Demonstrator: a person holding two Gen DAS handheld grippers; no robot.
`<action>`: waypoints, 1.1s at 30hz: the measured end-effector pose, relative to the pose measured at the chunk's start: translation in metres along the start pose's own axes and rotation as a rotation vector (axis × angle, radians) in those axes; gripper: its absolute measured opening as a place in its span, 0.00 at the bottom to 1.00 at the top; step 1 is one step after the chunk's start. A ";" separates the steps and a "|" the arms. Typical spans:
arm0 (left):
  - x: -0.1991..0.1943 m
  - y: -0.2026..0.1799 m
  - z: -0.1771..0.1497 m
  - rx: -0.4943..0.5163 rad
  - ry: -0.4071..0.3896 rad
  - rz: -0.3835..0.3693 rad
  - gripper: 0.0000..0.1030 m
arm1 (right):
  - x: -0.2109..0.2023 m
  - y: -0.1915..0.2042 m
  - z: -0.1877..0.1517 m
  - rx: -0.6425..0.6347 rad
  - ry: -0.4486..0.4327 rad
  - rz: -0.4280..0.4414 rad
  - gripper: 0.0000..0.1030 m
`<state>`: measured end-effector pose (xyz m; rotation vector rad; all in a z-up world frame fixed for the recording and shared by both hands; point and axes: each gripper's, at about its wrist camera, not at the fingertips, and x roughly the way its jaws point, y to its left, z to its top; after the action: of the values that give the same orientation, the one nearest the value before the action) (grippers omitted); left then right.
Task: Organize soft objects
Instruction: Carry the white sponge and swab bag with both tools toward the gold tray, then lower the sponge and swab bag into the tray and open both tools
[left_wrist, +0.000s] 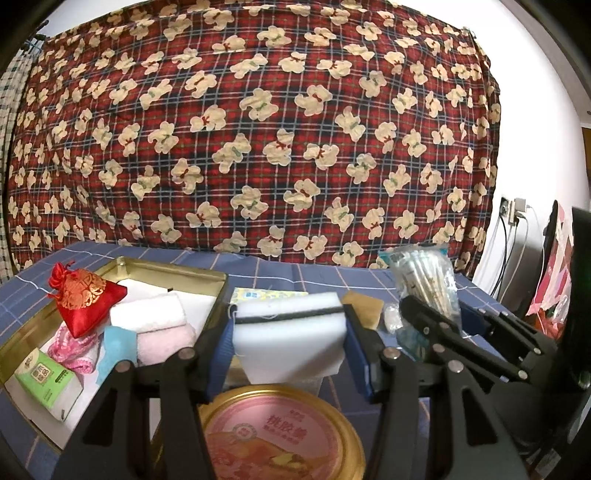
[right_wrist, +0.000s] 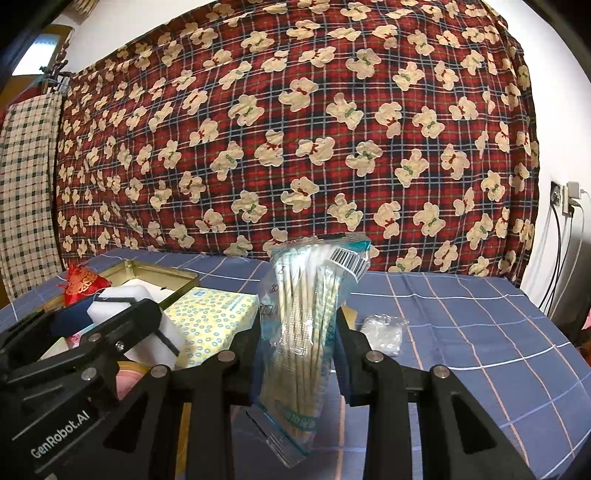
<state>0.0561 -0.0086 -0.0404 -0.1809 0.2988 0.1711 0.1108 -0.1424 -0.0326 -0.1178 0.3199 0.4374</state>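
The left tool (left_wrist: 290, 345) is clenched on a white sponge block (left_wrist: 290, 328) with a black band across its top, held above a round pink-lidded tin (left_wrist: 280, 435) and just right of the open gold tin box (left_wrist: 177, 271), where a red drawstring pouch (left_wrist: 85, 299), rolled white and pink towels (left_wrist: 155, 321) and a green tissue pack (left_wrist: 46, 382) lie. The right tool (right_wrist: 297, 354) is grasping a clear bag of cotton swabs (right_wrist: 306, 325), upright over the blue checked tabletop (right_wrist: 480, 332). A yellow ring-patterned tissue pack (right_wrist: 210, 321) lies beside it, and a small clear plastic packet (right_wrist: 382, 332) on its other side.
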 end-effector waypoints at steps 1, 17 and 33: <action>0.000 0.000 0.000 0.001 0.000 -0.001 0.52 | 0.000 0.002 0.000 -0.001 0.000 0.003 0.33; -0.024 0.043 0.016 -0.031 -0.010 0.031 0.52 | 0.001 0.038 0.016 0.017 0.029 0.098 0.33; -0.042 0.164 0.024 -0.064 0.088 0.283 0.52 | 0.020 0.159 0.036 -0.050 0.183 0.350 0.33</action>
<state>-0.0081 0.1490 -0.0301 -0.2095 0.4066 0.4546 0.0689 0.0146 -0.0121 -0.1522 0.5127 0.7843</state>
